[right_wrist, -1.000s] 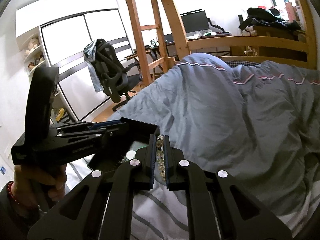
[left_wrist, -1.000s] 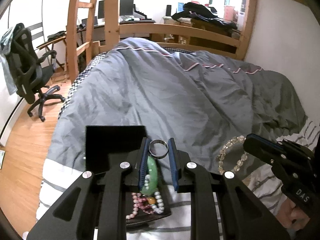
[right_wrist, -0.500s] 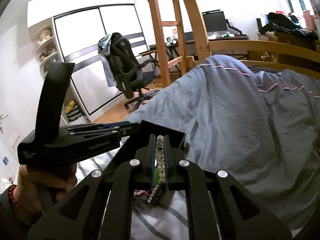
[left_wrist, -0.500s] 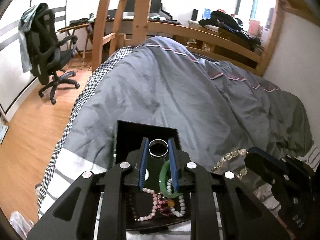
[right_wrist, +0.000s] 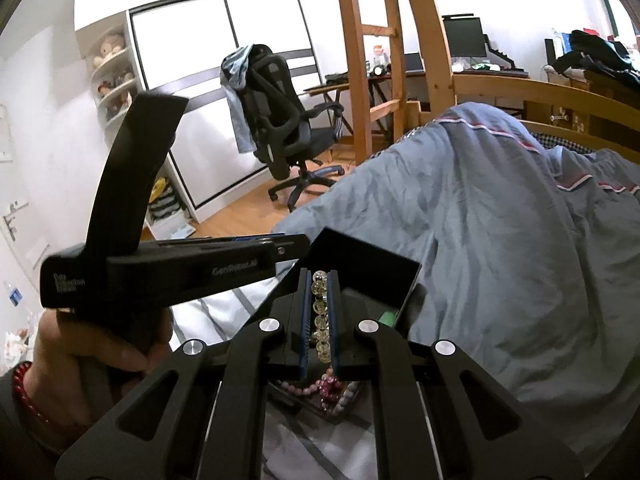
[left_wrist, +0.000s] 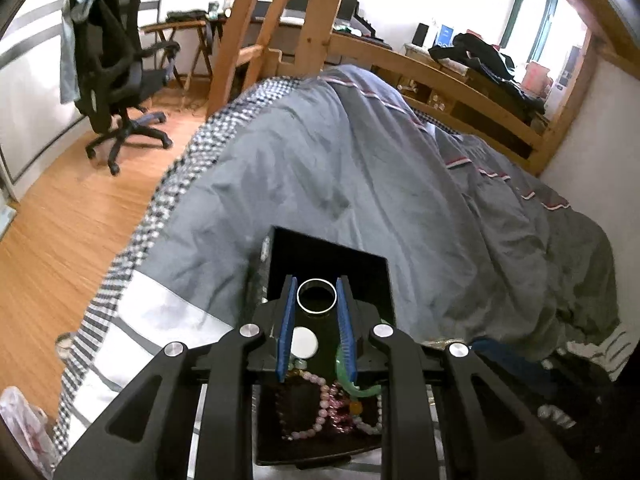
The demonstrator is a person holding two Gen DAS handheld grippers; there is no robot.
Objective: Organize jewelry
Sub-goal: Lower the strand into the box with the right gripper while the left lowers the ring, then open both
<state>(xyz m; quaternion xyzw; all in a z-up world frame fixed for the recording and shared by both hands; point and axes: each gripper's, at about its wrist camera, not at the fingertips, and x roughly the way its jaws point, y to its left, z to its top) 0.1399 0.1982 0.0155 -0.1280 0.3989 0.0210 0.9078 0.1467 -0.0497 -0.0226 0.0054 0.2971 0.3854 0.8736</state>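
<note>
A silver ring [left_wrist: 317, 295] is pinched between the blue pads of my left gripper [left_wrist: 317, 290], just above the open black jewelry box [left_wrist: 276, 264] on the bed. In the box lie a pink bead bracelet [left_wrist: 310, 404], a green bangle [left_wrist: 352, 386] and a white round piece [left_wrist: 304, 342]. My right gripper [right_wrist: 320, 276] is shut on a strand of clear beads [right_wrist: 321, 320], held over the same box [right_wrist: 360, 272], where pink beads [right_wrist: 332, 388] show below the fingers. A hand [right_wrist: 92, 344] holds the left gripper's handle at the left of the right wrist view.
The box rests near the foot of a bed with a grey duvet [left_wrist: 360, 168] over a striped white sheet [left_wrist: 160, 312]. The bed's left edge drops to a wooden floor [left_wrist: 60, 216]. An office chair [left_wrist: 116, 76] and a wooden ladder [left_wrist: 256, 28] stand beyond.
Both grippers have moved across the bed, and the open box now lies straight under them. The ring and the clear beads stay gripped. The box's contents show more fully.
</note>
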